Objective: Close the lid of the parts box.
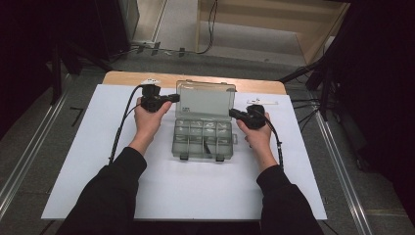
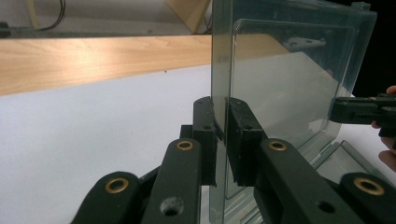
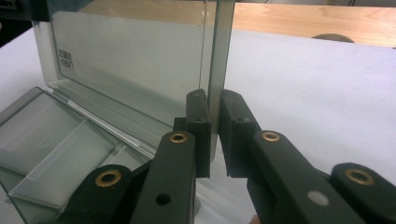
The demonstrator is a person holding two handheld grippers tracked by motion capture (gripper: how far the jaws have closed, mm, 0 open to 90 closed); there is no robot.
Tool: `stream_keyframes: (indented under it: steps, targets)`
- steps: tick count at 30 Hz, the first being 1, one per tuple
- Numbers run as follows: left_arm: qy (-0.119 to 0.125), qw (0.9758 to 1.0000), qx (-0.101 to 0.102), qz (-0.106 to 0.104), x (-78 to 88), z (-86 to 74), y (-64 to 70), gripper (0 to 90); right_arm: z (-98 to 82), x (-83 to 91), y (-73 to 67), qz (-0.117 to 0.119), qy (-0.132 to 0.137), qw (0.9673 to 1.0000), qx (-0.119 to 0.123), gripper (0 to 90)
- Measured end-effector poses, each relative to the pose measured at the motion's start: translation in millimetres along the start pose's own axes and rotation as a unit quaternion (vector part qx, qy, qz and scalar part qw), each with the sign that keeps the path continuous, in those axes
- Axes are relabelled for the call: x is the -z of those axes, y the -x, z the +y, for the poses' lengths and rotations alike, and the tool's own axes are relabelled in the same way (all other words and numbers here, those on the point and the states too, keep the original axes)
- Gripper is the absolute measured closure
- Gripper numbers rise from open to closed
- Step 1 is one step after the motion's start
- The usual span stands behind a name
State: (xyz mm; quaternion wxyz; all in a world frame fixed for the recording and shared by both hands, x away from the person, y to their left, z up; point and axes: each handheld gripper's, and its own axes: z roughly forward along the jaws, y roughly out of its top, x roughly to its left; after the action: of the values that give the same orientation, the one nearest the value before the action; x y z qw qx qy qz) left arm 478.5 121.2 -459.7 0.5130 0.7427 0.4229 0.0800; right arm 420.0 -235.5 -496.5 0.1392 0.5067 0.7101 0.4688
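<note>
A white sheet (image 1: 98, 161) covers the counter (image 1: 127, 77), whose bare wood shows along the far edge; grey floor and dark stands surround it. The left claw (image 1: 173, 98) pinches the left edge of the upright clear lid (image 1: 205, 100). The compartment box (image 1: 203, 139) sits mid-counter, open. The right claw (image 1: 232, 113) grips the lid's right edge.

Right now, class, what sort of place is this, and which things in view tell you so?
Probably a lab or workshop recording station: a white-covered table, loose cables on the floor, metal floor rails, and a clear compartment box.
</note>
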Motion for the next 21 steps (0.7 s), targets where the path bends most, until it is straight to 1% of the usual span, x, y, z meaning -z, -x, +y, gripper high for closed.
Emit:
stream_keyframes:
  steps: [2,3,4,5,6,7,8,13,14,15,19,20,21]
  targets:
    - [0.005,0.9999,-0.011,0.004,1.3,-1.5,2.1,82.6,1.6,-0.3,0.2,0.0,-0.005,1.0,-0.007,79.5]
    - [0.008,0.9998,-0.015,0.005,1.8,-2.2,2.9,82.7,3.1,-0.5,0.4,-0.002,-0.008,0.9999,-0.011,74.7]
    - [0.011,0.9998,-0.017,0.006,2.3,-2.9,3.7,82.8,5.5,-0.2,1.1,-0.007,-0.005,0.9998,-0.016,70.1]
    - [0.014,0.9997,-0.021,0.006,2.5,-3.5,4.4,82.9,8.7,1.2,2.3,-0.007,0.0,0.9996,-0.026,69.7]
    - [0.017,0.9995,-0.024,0.007,2.9,-4.1,5.5,82.9,12.6,2.9,3.6,-0.002,0.005,0.9994,-0.035,69.6]
    - [0.02,0.9994,-0.029,0.008,2.9,-4.6,6.3,82.9,17.0,4.6,3.9,-0.004,0.007,0.9993,-0.037,69.5]
    - [0.021,0.9993,-0.031,0.007,3.3,-5.0,7.0,83.0,21.4,5.9,3.7,-0.006,0.01,0.9994,-0.034,69.6]
    - [0.029,0.9987,-0.041,0.011,5.1,-7.2,8.9,83.0,41.7,11.9,1.8,-0.01,0.019,0.9993,-0.031,72.4]
    - [0.032,0.9986,-0.042,0.013,5.5,-8.1,9.6,83.1,44.4,12.2,1.6,-0.011,0.02,0.9992,-0.033,73.7]
    - [0.033,0.9986,-0.04,0.014,5.8,-8.6,10.1,83.1,46.6,12.3,1.5,-0.011,0.02,0.9993,-0.029,75.7]
    - [0.038,0.9984,-0.038,0.014,6.5,-10.9,10.1,83.1,49.4,10.9,-1.4,-0.015,0.014,0.9996,-0.02,81.1]
    - [0.038,0.9984,-0.04,0.014,6.6,-11.2,10.1,83.1,49.3,10.8,-2.0,-0.018,0.013,0.9996,-0.019,81.5]
    - [0.038,0.9983,-0.041,0.015,6.7,-11.3,10.2,83.0,49.0,10.6,-2.2,-0.017,0.014,0.9995,-0.024,81.9]
